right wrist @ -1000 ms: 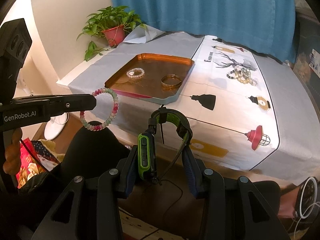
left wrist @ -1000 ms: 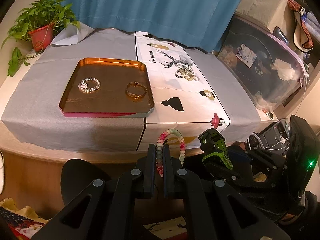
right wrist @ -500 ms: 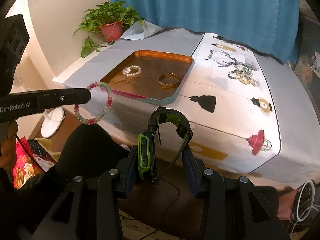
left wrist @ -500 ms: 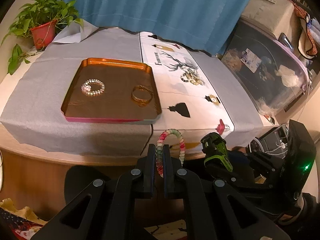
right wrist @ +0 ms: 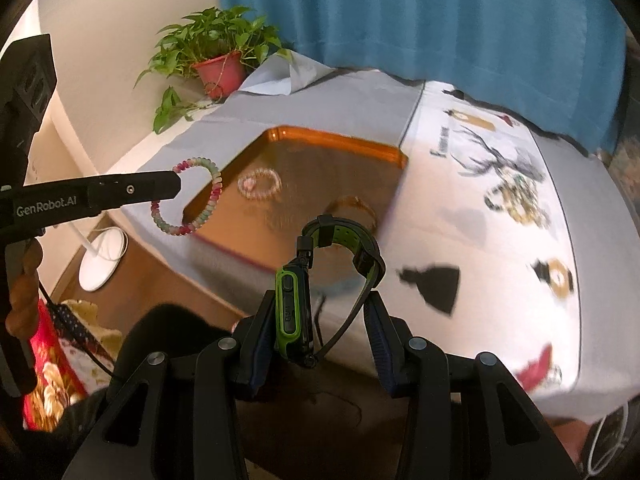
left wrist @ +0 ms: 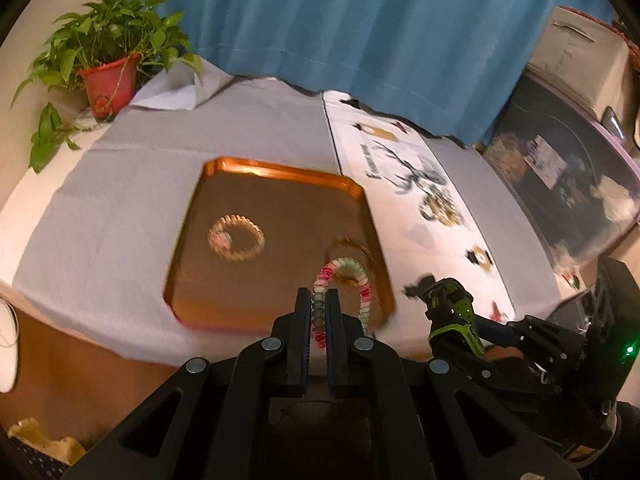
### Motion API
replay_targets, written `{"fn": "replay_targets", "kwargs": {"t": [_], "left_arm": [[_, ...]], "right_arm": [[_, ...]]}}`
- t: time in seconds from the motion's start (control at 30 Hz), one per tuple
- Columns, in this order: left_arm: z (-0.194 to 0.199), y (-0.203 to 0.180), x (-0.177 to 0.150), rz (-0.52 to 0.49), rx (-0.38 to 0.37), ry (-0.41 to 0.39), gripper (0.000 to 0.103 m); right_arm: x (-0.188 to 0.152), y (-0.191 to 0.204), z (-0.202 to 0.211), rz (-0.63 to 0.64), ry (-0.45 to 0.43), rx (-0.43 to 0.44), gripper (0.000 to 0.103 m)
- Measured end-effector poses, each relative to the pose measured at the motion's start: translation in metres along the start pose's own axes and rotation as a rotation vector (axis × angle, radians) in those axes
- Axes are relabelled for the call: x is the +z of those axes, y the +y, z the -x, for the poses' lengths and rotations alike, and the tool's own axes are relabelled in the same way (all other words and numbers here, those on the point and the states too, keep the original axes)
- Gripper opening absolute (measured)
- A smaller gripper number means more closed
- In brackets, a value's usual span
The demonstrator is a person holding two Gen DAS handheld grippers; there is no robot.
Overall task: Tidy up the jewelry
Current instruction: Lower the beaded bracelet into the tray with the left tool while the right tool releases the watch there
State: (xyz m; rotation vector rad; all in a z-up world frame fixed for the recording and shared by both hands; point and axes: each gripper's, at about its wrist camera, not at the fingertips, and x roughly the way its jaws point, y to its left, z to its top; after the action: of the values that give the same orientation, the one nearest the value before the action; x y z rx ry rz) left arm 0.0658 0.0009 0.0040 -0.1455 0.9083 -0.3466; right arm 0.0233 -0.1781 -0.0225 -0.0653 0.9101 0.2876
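My left gripper [left wrist: 319, 300] is shut on a pink, green and white beaded bracelet [left wrist: 362, 286], held in the air over the near edge of the orange tray [left wrist: 192, 216]. The bracelet also shows in the right wrist view [right wrist: 212, 200], left of the tray [right wrist: 332, 142]. My right gripper [right wrist: 322, 304] is shut on a green and black watch [right wrist: 294, 306], held in front of the table. In the tray lie a pearl bracelet [left wrist: 236, 238] and a gold bangle [left wrist: 356, 246]. A beaded bracelet pile [left wrist: 440, 206] lies on the white runner.
A potted plant [left wrist: 110, 84] stands at the table's far left corner. A blue curtain [left wrist: 340, 20] hangs behind. A clear storage bin [left wrist: 568, 176] stands to the right. A white round object [right wrist: 102, 258] lies on the floor at left.
Both grippers have moved forward and up toward the table with their loads. The tray now looks nearer and larger, and the beaded bracelet now overlaps the tray's near edge.
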Motion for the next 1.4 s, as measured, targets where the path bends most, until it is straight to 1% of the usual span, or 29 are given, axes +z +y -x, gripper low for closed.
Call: {"fn": "replay_targets", "kwargs": {"t": [0.23, 0.37, 0.63, 0.8, 0.87, 0.9, 0.93, 0.97, 1.0, 1.03, 1.07, 1.1, 1.13, 1.2, 1.27, 1.4], "left_arm": [[-0.034, 0.020, 0.030, -0.005, 0.030, -0.002, 0.004], [-0.054, 0.027, 0.042, -0.008, 0.035, 0.012, 0.004], [-0.090, 0.040, 0.055, -0.008, 0.045, 0.046, 0.004], [-0.106, 0.046, 0.060, -0.017, 0.066, 0.059, 0.005], [-0.112, 0.049, 0.062, -0.015, 0.084, 0.064, 0.007], [-0.115, 0.051, 0.063, -0.016, 0.090, 0.073, 0.017], [-0.118, 0.053, 0.063, -0.014, 0.106, 0.091, 0.046], [-0.120, 0.055, 0.063, -0.011, 0.127, 0.101, 0.065], [-0.120, 0.055, 0.062, -0.008, 0.169, 0.101, 0.093], [-0.117, 0.056, 0.060, -0.008, 0.202, 0.078, 0.096], [-0.112, 0.056, 0.057, -0.012, 0.230, 0.051, 0.096], [-0.108, 0.055, 0.052, -0.020, 0.256, 0.046, 0.096], [-0.106, 0.055, 0.048, -0.023, 0.265, 0.059, 0.096], [-0.100, 0.055, 0.036, -0.019, 0.275, 0.084, 0.096], [-0.089, 0.051, 0.021, -0.011, 0.278, 0.085, 0.096], [-0.054, 0.035, -0.018, 0.009, 0.262, 0.084, 0.096]], "right_arm": [[0.042, 0.006, -0.046, 0.014, -0.008, 0.016, 0.044], [0.057, 0.006, -0.070, 0.016, 0.003, 0.019, 0.044], [0.076, 0.003, -0.111, 0.012, 0.026, 0.026, 0.044], [0.081, 0.001, -0.127, 0.016, 0.038, 0.034, 0.044], [0.084, 0.001, -0.133, 0.014, 0.038, 0.038, 0.050], [0.085, 0.001, -0.135, 0.012, 0.040, 0.040, 0.057], [0.086, 0.001, -0.138, 0.006, 0.045, 0.042, 0.060], [0.086, 0.000, -0.140, 0.005, 0.053, 0.045, 0.062], [0.086, 0.000, -0.141, 0.005, 0.061, 0.045, 0.067], [0.085, -0.001, -0.140, 0.005, 0.064, 0.036, 0.072], [0.083, -0.001, -0.137, 0.006, 0.061, 0.025, 0.075], [0.081, -0.001, -0.134, 0.009, 0.059, 0.018, 0.076], [0.078, 0.000, -0.130, 0.013, 0.059, 0.013, 0.077], [0.069, 0.001, -0.119, 0.020, 0.060, 0.000, 0.077], [0.055, 0.001, -0.103, 0.014, 0.057, -0.013, 0.077], [0.027, 0.001, -0.070, -0.002, 0.052, -0.040, 0.077]]}}
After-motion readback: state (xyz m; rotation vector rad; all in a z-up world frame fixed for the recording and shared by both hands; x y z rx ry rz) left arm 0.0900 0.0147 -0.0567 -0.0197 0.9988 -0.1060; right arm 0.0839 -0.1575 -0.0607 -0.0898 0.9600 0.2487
